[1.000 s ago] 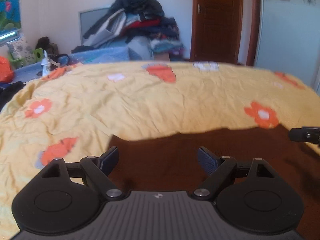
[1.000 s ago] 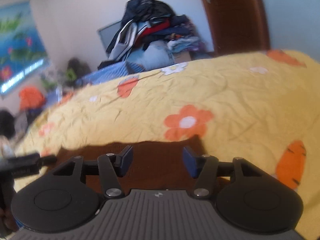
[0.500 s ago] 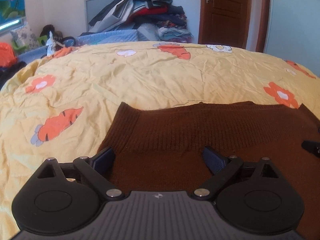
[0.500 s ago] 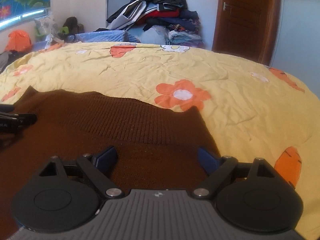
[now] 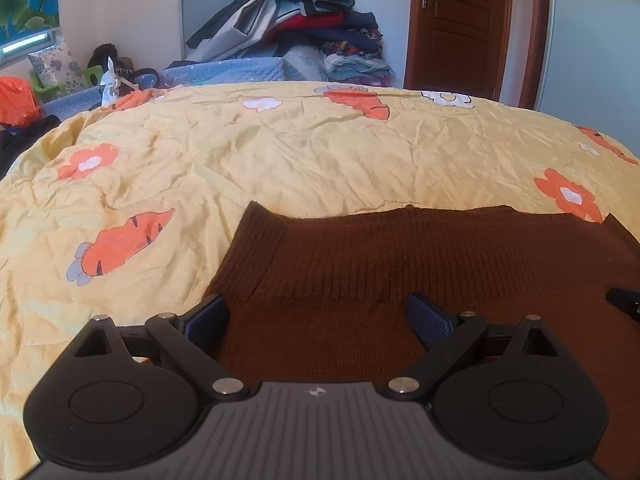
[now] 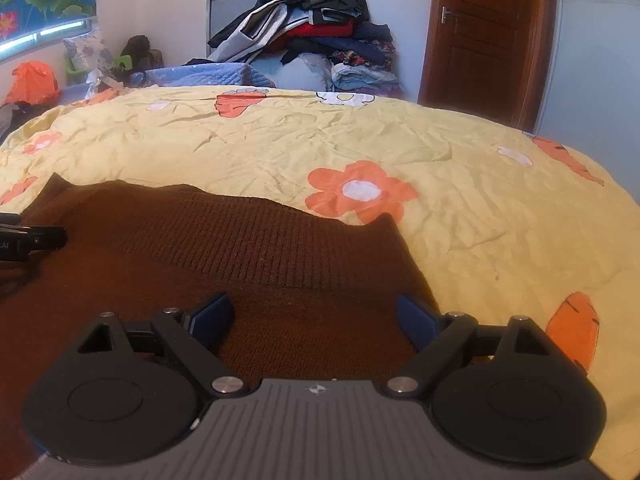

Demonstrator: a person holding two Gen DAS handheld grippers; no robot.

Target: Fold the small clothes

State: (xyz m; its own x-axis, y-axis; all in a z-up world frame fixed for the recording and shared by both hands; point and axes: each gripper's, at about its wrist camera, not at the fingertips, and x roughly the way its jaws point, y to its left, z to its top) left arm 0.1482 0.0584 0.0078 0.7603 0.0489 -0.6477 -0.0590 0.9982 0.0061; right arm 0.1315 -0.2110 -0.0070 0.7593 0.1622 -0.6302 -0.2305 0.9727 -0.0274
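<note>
Both grippers lower, left gripper (image 5: pixel 316 320) and right gripper (image 6: pixel 312 316) newly wide, empty, over brown sweater (image 5: pixel 400 264).

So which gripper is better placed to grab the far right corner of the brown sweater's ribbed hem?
Right. The right gripper hangs open over the brown sweater near the corner. The left gripper sits over the sweater's opposite side.

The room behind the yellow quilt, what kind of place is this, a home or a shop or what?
Most likely a home bedroom: a bed under a yellow quilt, a heap of clothes against the far wall, and a wooden door. A brown sweater lies on the quilt.
</note>
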